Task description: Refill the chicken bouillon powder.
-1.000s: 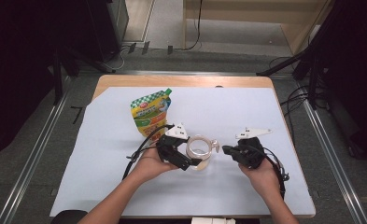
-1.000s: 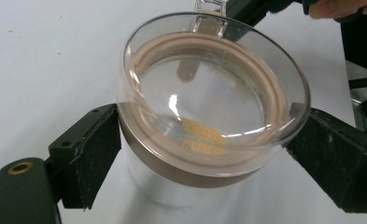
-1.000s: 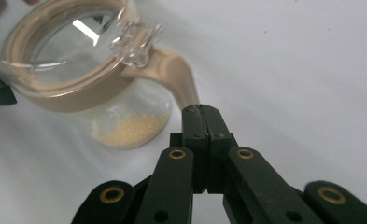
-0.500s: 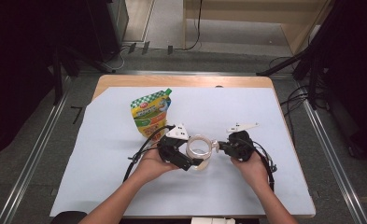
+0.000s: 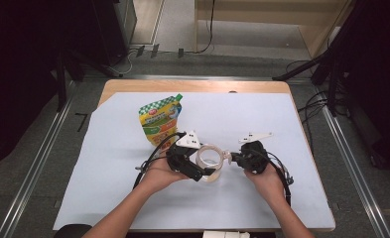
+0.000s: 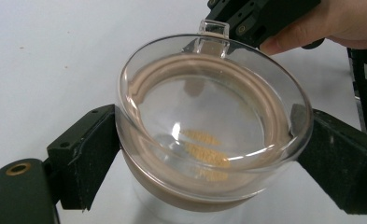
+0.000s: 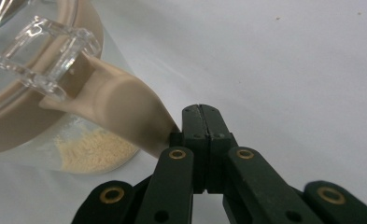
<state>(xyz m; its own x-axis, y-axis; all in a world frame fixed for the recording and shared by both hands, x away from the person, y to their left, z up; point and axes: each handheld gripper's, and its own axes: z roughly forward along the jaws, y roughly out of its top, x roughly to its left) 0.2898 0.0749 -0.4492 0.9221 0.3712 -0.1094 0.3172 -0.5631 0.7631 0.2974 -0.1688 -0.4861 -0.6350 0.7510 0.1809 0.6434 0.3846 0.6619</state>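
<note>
A clear round jar [image 5: 210, 159] with a clear lid and a tan seal ring [image 6: 209, 93] sits between the pads of my left gripper [image 6: 214, 154], which is shut on it from both sides. A few yellowish granules [image 7: 97, 149] lie in its bottom. The lid's clear tab [image 7: 45, 51] and a tan rubber flap [image 7: 120, 112] stick out toward my right gripper [image 7: 202, 112]. That gripper is shut with nothing between its jaws, and the flap's end touches the side of its left jaw. In the high view the right gripper [image 5: 234, 158] sits just right of the jar.
A green and yellow pouch [image 5: 159, 121] lies flat behind the left hand. A pale sheet [image 5: 282, 124] covers the wooden table [image 5: 192, 85]. Cables trail from both grippers toward the person.
The right gripper has moved left and slightly down, up to the jar's tab. The left gripper and the jar have stayed put.
</note>
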